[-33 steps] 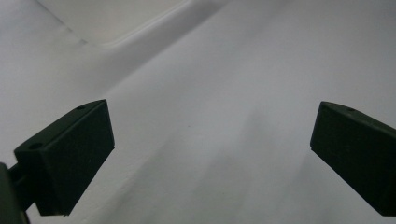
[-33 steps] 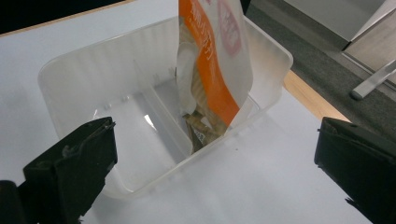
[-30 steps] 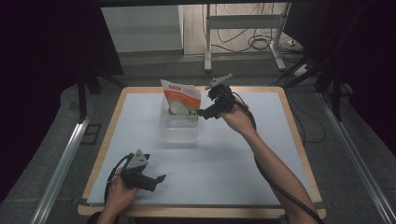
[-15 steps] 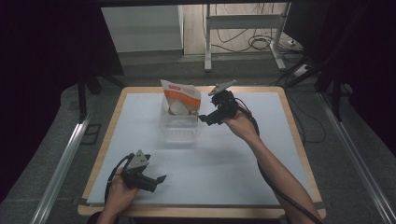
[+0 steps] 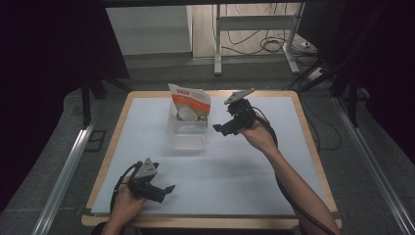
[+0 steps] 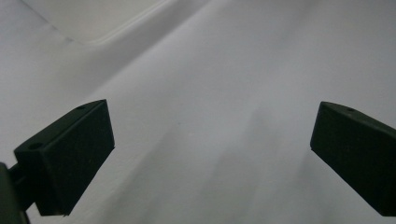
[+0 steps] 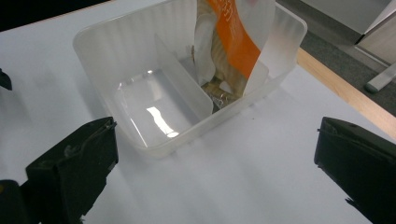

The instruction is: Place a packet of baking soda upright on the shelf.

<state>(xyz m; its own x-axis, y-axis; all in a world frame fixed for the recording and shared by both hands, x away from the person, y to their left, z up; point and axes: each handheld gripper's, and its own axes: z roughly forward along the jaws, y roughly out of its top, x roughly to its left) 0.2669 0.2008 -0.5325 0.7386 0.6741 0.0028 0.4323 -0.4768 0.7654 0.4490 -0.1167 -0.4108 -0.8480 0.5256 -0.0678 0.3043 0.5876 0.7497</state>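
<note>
High view: one bin [image 5: 188, 134], one pouch [image 5: 189, 102], two grippers.

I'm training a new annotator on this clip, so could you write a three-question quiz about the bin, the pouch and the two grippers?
1. True or false: the orange-and-white pouch stands in the far compartment of the clear bin, beyond its divider.
2. Which gripper is raised beside the bin?
A. left gripper
B. right gripper
3. Fill in: the near compartment of the bin is ____.

Key
1. True. The pouch leans upright against the far wall.
2. B. The left one sits low near the table's front edge.
3. Empty. Both grippers have their fingers spread wide, holding nothing.
</note>
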